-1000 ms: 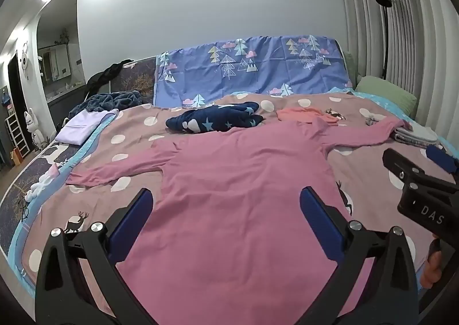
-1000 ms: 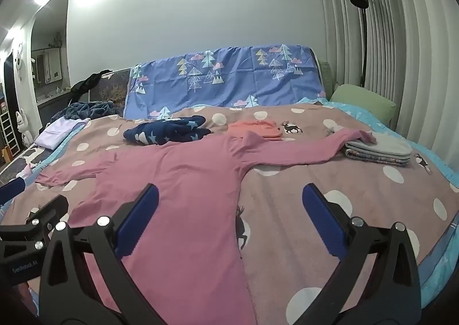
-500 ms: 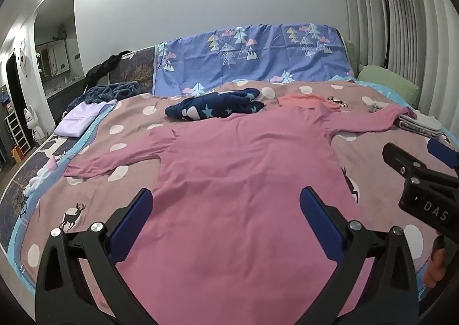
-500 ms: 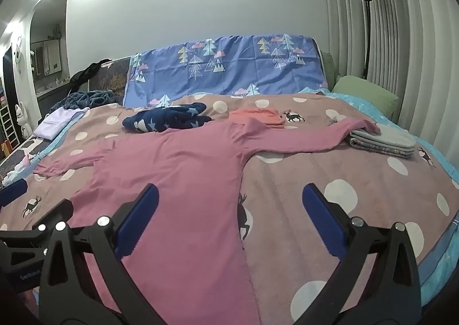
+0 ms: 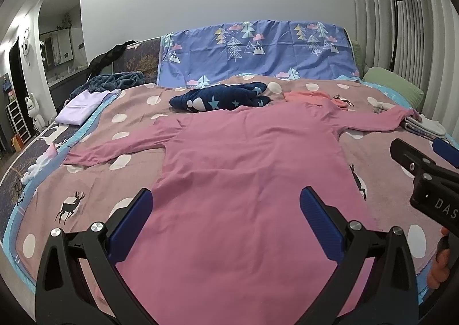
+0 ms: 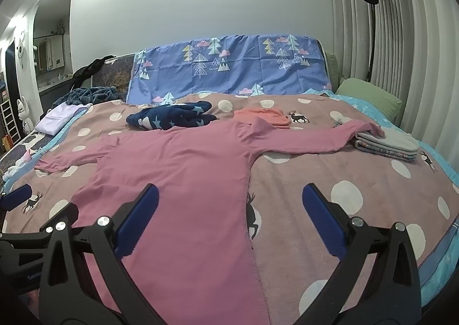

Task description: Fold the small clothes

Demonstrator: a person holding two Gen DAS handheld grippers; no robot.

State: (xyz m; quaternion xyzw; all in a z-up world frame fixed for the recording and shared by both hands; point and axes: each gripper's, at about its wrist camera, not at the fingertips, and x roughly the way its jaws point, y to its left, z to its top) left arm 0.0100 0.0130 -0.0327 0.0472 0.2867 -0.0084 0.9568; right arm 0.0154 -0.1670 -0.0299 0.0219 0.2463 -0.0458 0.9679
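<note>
Left wrist view: pink long-sleeved top (image 5: 246, 181) flat, sleeves outspread, beyond wide-open empty left gripper (image 5: 226, 207); right gripper (image 6: 229, 204) likewise.

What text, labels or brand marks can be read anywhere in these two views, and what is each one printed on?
"DAS": white letters on the black body of the right gripper, cut off by the edge of the left wrist view.
"Gen...": small pale print on the body of the left gripper, low at the left edge of the right wrist view; the rest is too small and cropped to read.
Nothing readable on the pink shirt, the bedding or the walls.
</note>
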